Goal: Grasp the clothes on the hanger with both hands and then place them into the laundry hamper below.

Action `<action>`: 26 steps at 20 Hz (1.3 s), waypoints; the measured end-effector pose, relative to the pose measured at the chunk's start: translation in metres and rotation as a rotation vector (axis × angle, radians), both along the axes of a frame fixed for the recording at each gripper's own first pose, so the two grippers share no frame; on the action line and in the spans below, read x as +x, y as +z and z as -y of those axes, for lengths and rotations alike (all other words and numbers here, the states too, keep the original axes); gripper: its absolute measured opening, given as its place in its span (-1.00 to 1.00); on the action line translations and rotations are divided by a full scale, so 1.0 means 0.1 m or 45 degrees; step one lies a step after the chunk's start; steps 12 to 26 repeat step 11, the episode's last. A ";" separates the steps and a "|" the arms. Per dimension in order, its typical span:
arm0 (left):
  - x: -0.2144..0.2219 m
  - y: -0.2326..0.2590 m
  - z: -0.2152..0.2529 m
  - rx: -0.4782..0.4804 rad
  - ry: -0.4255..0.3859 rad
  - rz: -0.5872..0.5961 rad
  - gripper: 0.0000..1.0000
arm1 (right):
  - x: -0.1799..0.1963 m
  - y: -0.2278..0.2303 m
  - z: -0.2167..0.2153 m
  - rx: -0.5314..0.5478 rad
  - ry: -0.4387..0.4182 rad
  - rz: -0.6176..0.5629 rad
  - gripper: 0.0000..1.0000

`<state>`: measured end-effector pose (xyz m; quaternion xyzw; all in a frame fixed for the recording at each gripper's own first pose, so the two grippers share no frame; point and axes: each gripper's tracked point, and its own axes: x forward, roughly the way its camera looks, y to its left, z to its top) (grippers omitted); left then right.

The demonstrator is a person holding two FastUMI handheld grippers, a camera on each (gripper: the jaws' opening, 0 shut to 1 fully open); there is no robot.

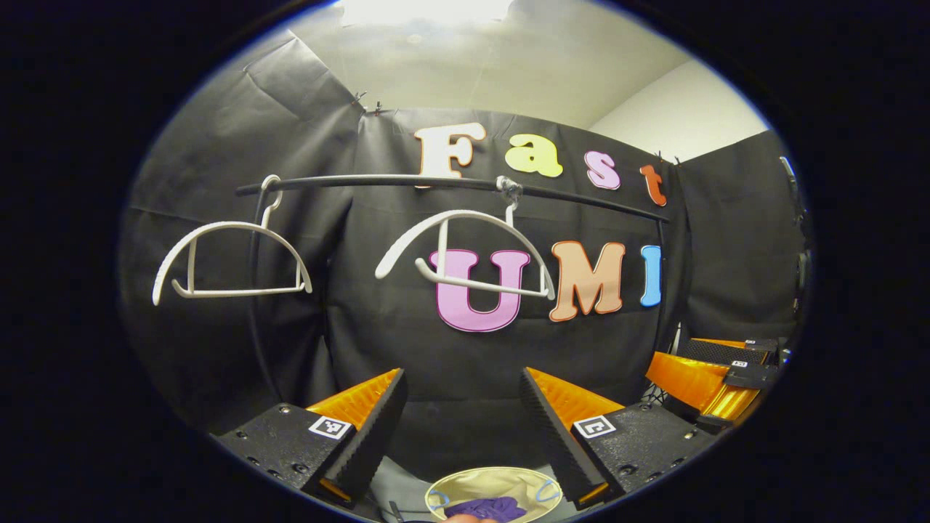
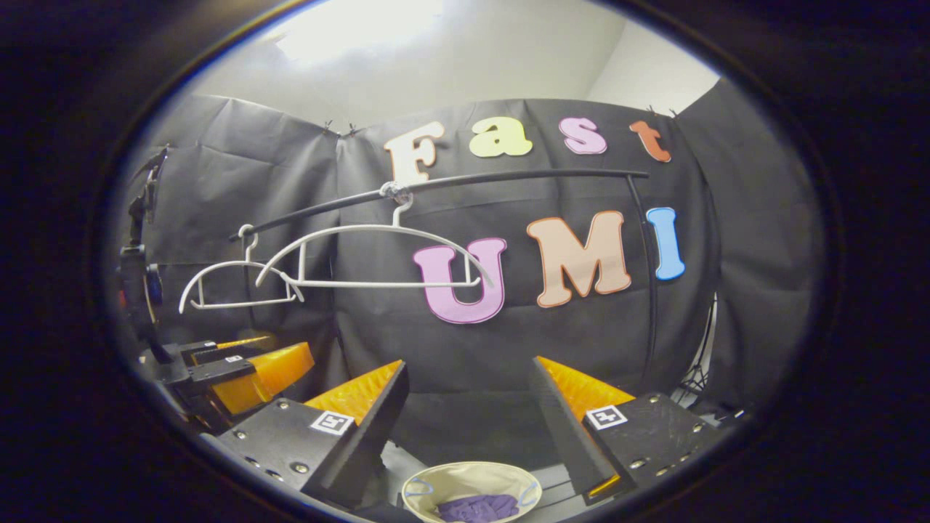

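1. The left gripper (image 1: 463,407) is held released, its two fingers spread wide apart with nothing between them.
2. The right gripper (image 2: 468,399) is released as well, the fingers wide apart and empty; it is also seen at the right edge of the left gripper view.
3. Below both grippers the laundry hamper (image 1: 465,483) is seen, round and cream-coloured, with blue handles.
4. The purple clothes (image 2: 479,507) are lying inside the hamper.
5. Farther off, two white hangers (image 1: 465,254) are hung bare on a black rail (image 1: 436,181).
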<state>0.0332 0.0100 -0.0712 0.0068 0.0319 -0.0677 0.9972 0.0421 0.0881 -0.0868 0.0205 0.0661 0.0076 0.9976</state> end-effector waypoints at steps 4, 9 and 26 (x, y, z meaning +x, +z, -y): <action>-0.04 0.03 -0.05 -0.019 0.035 -0.005 0.84 | -0.09 0.08 0.03 -0.013 0.016 0.020 1.00; -0.06 0.08 -0.12 -0.057 0.086 0.011 0.84 | -0.23 0.23 -0.02 -0.055 0.064 0.105 0.99; -0.10 0.09 -0.07 -0.057 0.077 0.022 0.84 | -0.29 0.23 -0.08 -0.063 0.098 0.114 0.99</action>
